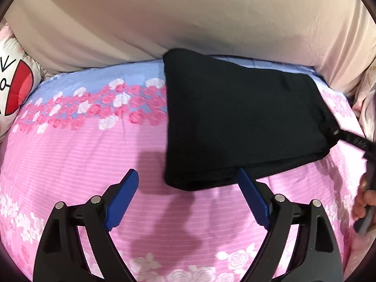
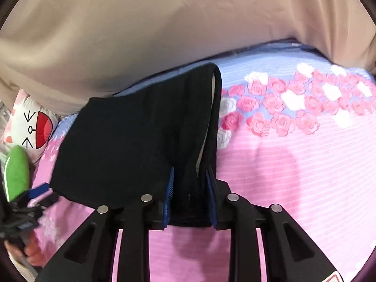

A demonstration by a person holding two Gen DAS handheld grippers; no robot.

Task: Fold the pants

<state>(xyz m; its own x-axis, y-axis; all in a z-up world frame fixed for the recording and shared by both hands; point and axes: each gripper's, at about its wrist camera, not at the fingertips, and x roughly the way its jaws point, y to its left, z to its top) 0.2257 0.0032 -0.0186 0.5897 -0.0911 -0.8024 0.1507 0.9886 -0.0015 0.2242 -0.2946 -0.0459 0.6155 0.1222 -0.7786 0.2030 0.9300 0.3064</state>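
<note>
The black pants (image 1: pixel 237 122) lie folded on the pink flowered bedsheet (image 1: pixel 98 155). My left gripper (image 1: pixel 188 178) is open and empty, its blue pads just before the near edge of the fold. In the right wrist view my right gripper (image 2: pixel 190 176) is shut on the pants (image 2: pixel 131 145) at their right end, lifting that end a little off the sheet (image 2: pixel 293 164). The right gripper also shows at the right edge of the left wrist view (image 1: pixel 366 155), and the left gripper at the left edge of the right wrist view (image 2: pixel 40 191).
A beige cloth (image 1: pixel 188 18) rises behind the bed. A white cushion with a red mouth (image 2: pixel 35 127) and a green object (image 2: pixel 16 171) lie at the bed's left side. Pink and white roses run across the sheet (image 2: pixel 282 105).
</note>
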